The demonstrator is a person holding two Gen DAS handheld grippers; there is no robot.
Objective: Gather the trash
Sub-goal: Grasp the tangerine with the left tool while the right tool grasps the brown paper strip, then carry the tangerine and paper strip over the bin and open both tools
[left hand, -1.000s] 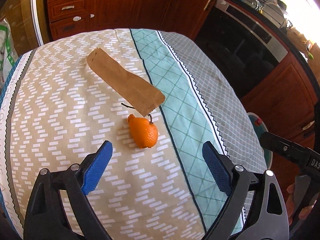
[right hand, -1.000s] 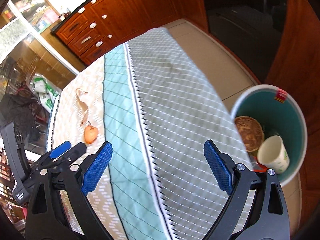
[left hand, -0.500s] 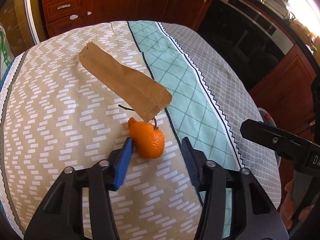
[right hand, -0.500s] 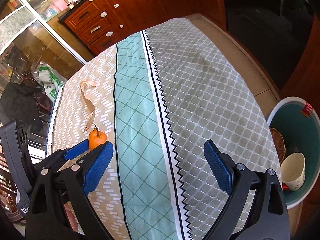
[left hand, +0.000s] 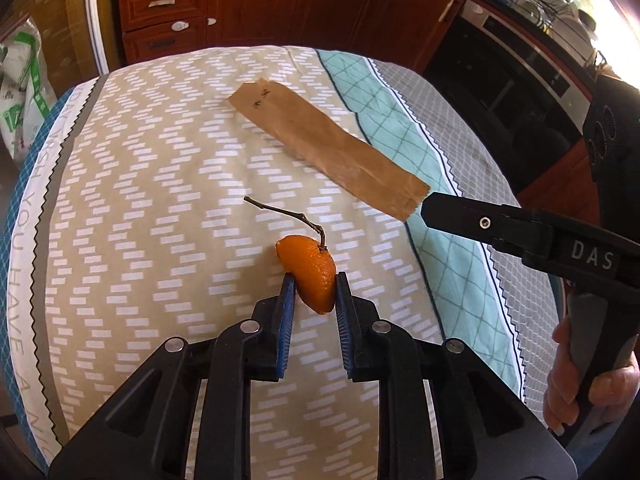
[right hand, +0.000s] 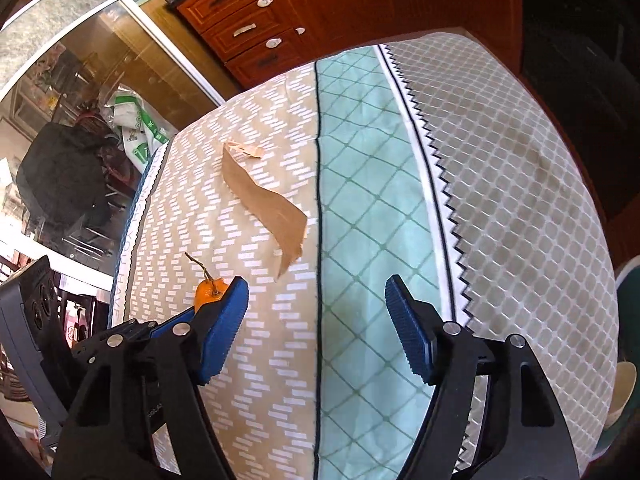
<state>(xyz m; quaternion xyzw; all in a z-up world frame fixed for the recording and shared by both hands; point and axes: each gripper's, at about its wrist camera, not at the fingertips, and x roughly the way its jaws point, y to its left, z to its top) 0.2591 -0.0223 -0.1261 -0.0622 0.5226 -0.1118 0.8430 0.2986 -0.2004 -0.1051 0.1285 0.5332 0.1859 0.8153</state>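
Observation:
An orange peel piece (left hand: 310, 276) with a thin twig stem (left hand: 280, 214) lies on the patterned tablecloth (left hand: 140, 240). My left gripper (left hand: 315, 280) is closing, and its blue pads press on both sides of the peel. In the right wrist view the peel (right hand: 206, 292) shows just behind the left gripper's finger. A strip of brown paper (left hand: 328, 148) lies beyond it, curled in the right wrist view (right hand: 264, 200). My right gripper (right hand: 316, 292) hovers above the cloth near the strip's near end, its jaws closing with nothing between them.
A teal bin (right hand: 628, 280) holding a paper cup (right hand: 624, 380) stands on the floor past the table's right edge. Wooden drawers (left hand: 168, 4) and an oven (left hand: 520, 76) line the back. A plastic bag (left hand: 20, 92) sits to the left. A person's hand (left hand: 568, 396) grips the right tool.
My left gripper moved forward and its jaws closed from wide onto the orange peel. My right gripper swung left from the bin side towards the paper strip and narrowed a little.

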